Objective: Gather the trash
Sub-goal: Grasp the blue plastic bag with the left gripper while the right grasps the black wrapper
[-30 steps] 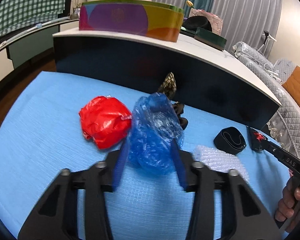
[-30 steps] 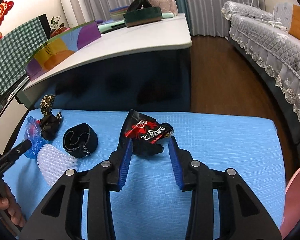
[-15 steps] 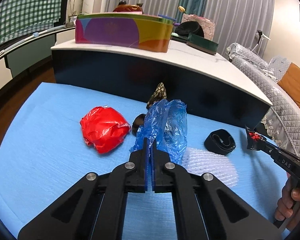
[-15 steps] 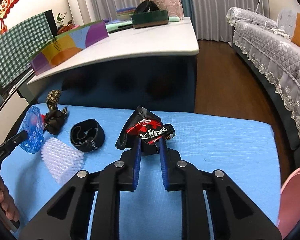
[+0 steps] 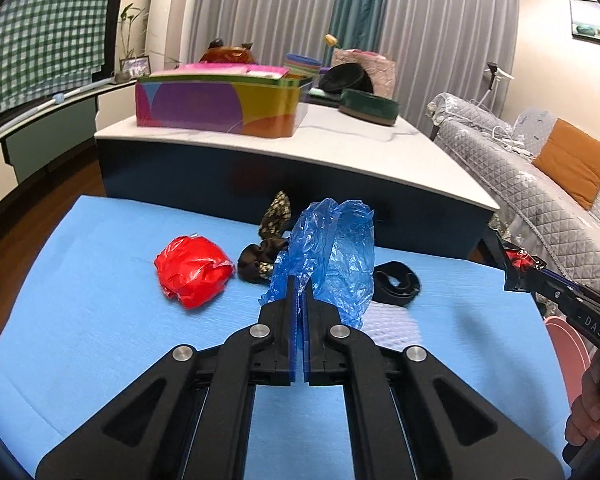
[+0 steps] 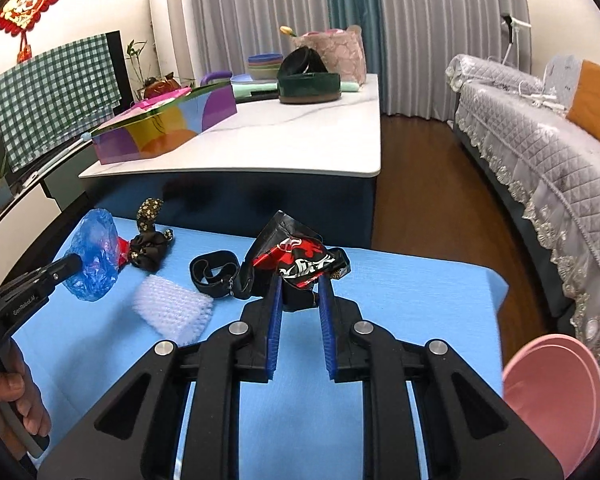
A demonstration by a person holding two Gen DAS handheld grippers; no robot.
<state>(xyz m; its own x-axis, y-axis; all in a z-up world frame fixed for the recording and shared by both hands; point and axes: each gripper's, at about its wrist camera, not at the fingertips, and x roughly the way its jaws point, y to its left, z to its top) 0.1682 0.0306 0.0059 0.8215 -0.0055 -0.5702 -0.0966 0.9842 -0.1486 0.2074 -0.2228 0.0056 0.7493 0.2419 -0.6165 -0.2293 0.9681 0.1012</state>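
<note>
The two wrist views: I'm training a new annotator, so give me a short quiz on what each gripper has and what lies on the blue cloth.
1. True or false: the left gripper is shut on the crumpled blue plastic bag.
2. What does the right gripper hold? A) white bubble wrap B) black-and-red foil snack wrapper C) black strap loop
3. Fill in: the crumpled plastic bag on the blue cloth, left of the dark fabric scrunchie, is coloured ____.

Key: 1 true. 2 B, the black-and-red foil snack wrapper; the white bubble wrap and black strap loop lie on the cloth. 3 red: the crumpled red plastic bag.
</note>
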